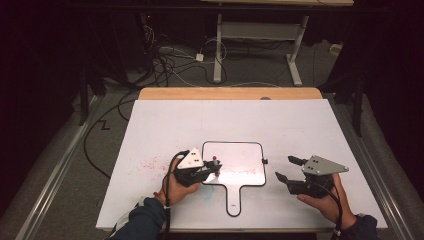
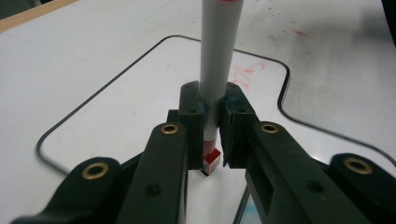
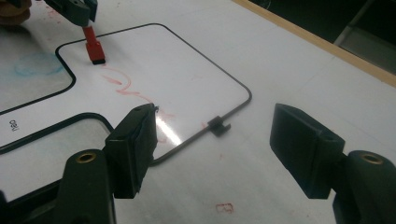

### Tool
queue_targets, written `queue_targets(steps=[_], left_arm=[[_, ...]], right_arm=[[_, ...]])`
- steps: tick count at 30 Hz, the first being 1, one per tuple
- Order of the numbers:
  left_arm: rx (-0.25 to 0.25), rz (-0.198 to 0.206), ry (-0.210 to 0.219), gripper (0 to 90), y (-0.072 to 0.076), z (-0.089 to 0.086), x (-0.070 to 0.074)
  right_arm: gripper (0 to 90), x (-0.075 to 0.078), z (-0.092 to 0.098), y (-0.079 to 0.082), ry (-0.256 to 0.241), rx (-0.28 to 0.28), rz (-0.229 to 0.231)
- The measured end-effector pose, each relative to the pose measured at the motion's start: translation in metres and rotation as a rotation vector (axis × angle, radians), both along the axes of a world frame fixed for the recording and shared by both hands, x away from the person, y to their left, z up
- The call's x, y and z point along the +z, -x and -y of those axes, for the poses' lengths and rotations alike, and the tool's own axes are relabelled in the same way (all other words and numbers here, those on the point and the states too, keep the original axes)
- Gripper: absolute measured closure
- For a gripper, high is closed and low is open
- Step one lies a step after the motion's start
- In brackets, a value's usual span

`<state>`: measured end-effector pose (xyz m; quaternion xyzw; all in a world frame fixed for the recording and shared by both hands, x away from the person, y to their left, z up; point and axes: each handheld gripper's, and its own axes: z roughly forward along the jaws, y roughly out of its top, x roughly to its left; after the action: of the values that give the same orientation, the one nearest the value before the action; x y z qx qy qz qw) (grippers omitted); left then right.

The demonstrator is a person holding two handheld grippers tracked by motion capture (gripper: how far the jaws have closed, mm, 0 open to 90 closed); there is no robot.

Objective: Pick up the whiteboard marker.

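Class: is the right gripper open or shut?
Open: the right gripper has its jaws spread wide apart, nothing between them, beside the whiteboard.

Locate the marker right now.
High view: the marker is clamped in the left gripper, left of centre, its lower end over the left part of the small whiteboard. The right gripper waits open at the board's right.

Left gripper (image 1: 212,172) clamped tight, right gripper (image 1: 288,168) jaws spread wide

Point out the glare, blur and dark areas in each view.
High view: bright glare patch on the small black-rimmed whiteboard, surroundings dark. Left gripper view: black jaws clamped on the grey red-tipped marker look soft, table beyond hazy. Right gripper view: white glare streak on the board, jaws slightly blurred.
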<state>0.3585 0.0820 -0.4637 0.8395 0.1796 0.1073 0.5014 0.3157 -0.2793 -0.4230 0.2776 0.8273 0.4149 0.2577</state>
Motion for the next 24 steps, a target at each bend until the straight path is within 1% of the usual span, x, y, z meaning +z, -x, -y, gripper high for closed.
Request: queue_targets(steps=[5, 9, 12, 14, 17, 18, 19, 20, 21, 23, 24], left_arm=[[-0.023, -0.002, -0.015, 78.7, -0.005, 0.03, 0.003], [-0.029, -0.022, -0.007, 78.7, -0.009, 0.049, 0.004], [-0.035, -0.014, -0.012, 78.7, -0.007, 0.06, 0.004], [-0.034, -0.004, -0.026, 78.7, -0.006, 0.066, 0.005], [-0.028, -0.004, -0.046, 78.7, -0.006, 0.064, 0.007], [-0.023, 0.003, -0.058, 78.7, -0.006, 0.062, 0.008], [-0.013, 0.01, -0.074, 78.7, -0.006, 0.057, 0.009], [-0.005, 0.009, -0.08, 78.7, -0.006, 0.053, 0.01], [0.005, -0.003, -0.08, 78.7, -0.007, 0.047, 0.01], [0.03, -0.019, -0.074, 78.7, -0.008, 0.034, 0.01], [0.102, -0.075, 0.049, 78.7, -0.002, 0.034, 0.006]], right_arm=[[33.1, 0.0, 0.002, 0.0, -0.002, -0.001, -0.001], [33.1, 0.0, 0.003, 0.001, -0.001, -0.006, 0.002], [33.1, 0.0, 0.004, 0.001, -0.002, -0.009, 0.0], [33.2, 0.001, 0.005, 0.001, -0.004, -0.009, -0.001], [33.2, 0.002, 0.006, 0.002, -0.007, -0.009, 0.001], [33.2, 0.002, 0.006, 0.002, -0.007, -0.009, 0.005], [33.2, 0.002, 0.006, 0.002, -0.009, -0.01, 0.005], [33.2, 0.002, 0.007, 0.002, -0.013, -0.015, 0.001], [33.2, 0.002, 0.007, 0.002, -0.01, -0.013, 0.005], [33.2, 0.003, 0.008, 0.001, -0.015, -0.014, 0.004], [33.2, 0.002, 0.008, 0.001, -0.014, -0.016, 0.004]])
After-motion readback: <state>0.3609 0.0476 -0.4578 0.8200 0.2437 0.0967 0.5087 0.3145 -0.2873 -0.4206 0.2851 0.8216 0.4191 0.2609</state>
